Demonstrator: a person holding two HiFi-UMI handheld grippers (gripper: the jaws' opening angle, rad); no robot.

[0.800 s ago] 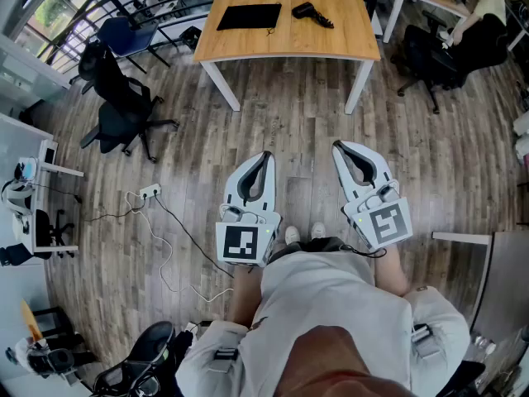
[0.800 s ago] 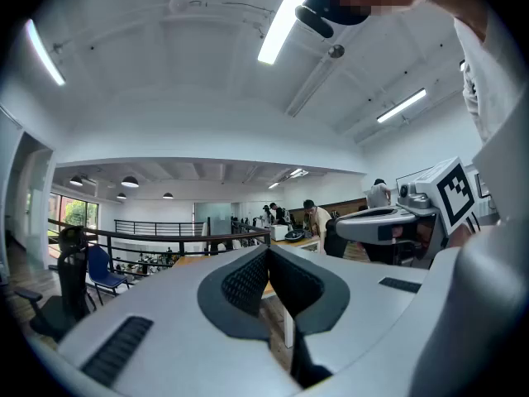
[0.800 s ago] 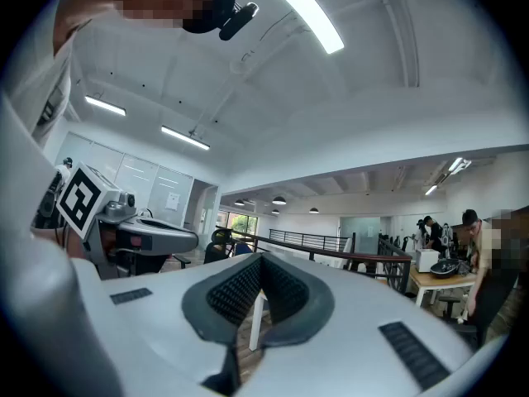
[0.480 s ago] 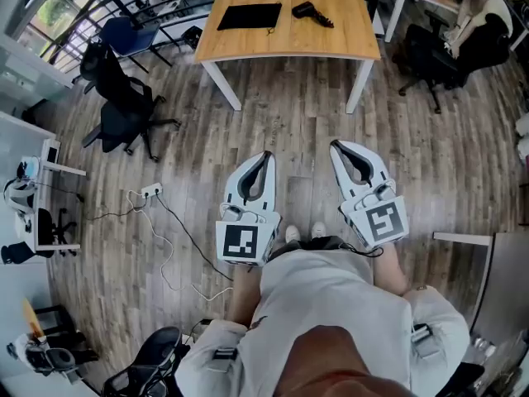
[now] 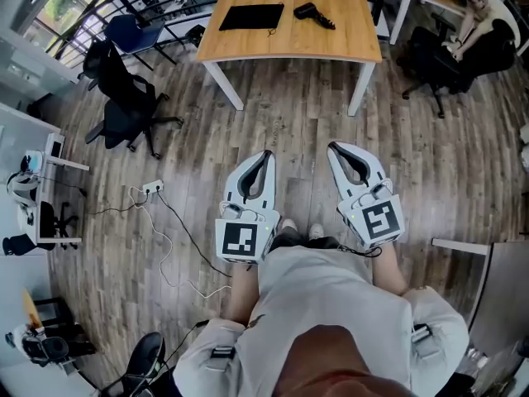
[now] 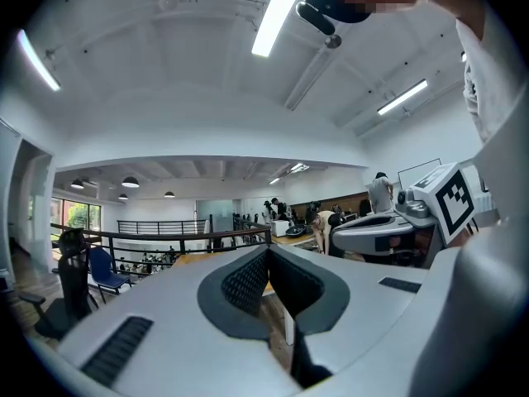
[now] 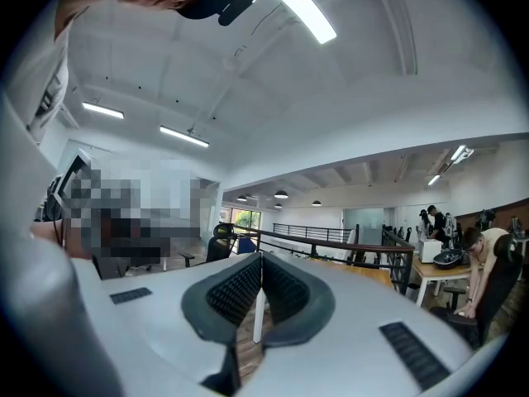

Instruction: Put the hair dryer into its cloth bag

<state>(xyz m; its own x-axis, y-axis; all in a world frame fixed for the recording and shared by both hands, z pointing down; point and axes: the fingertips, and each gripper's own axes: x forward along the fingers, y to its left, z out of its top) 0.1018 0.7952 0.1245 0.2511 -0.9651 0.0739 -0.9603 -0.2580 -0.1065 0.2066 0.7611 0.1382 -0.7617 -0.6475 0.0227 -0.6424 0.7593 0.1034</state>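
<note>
A black hair dryer [image 5: 313, 13] lies on a wooden table [image 5: 289, 44] far ahead, with a flat black cloth bag [image 5: 251, 16] to its left. My left gripper [image 5: 267, 154] and right gripper [image 5: 332, 147] are held level in front of my body, well short of the table. Both are shut with nothing between the jaws. In the left gripper view the jaw tips [image 6: 268, 251] meet, and the right gripper's body [image 6: 388, 231] shows beside them. In the right gripper view the tips [image 7: 261, 257] also meet.
A black office chair [image 5: 124, 106] stands at the left, and a power strip with white cable [image 5: 150, 191] lies on the wood floor. Another desk with a seated person [image 5: 479, 11] is at the far right. A railing [image 7: 331, 242] runs behind the table.
The view has shifted slightly forward toward the table; both grippers stay shut and keep their place in front of me.
</note>
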